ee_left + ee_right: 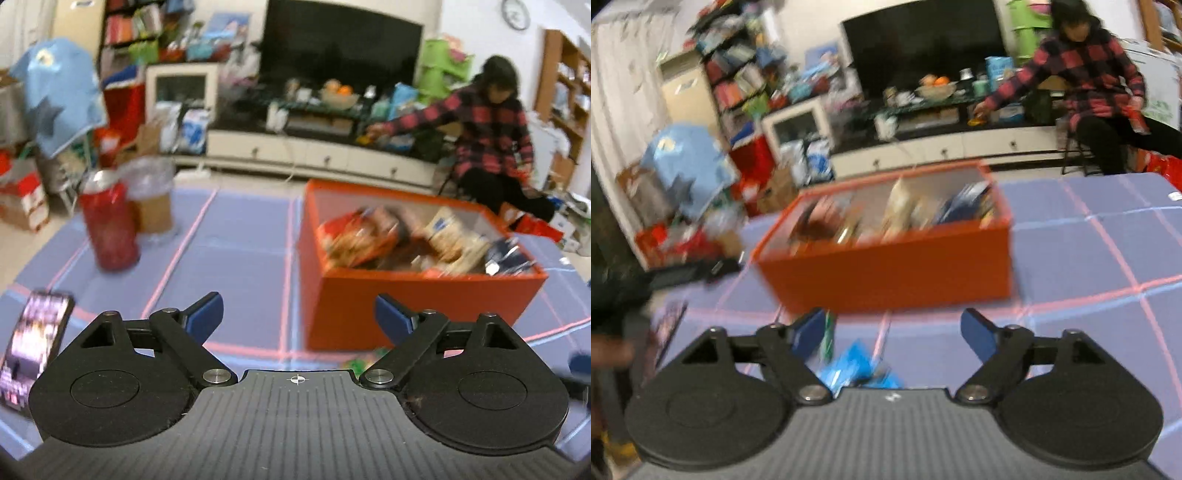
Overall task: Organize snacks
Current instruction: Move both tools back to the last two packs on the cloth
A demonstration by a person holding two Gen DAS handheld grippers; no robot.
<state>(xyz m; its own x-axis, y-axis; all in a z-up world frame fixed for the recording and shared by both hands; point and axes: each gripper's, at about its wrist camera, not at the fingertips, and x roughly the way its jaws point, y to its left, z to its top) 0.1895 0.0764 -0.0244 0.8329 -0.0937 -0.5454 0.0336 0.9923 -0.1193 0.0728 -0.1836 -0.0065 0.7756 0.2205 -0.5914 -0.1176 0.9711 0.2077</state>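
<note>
A: Where are the snacks?
B: Packets (417,240) fill the orange box (406,306) ahead; a blue packet (855,365) lies under the right gripper (894,332).
A: Grippers?
B: The right one and the left gripper (299,317) both gape, holding nothing.

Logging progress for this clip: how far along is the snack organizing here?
Done: several snack packets already sit in the orange box. In hand: nothing; the left tool and right tool are both open and empty. Left: a blue packet lies on the mat below the right tool, a red can stands outside the box.
</note>
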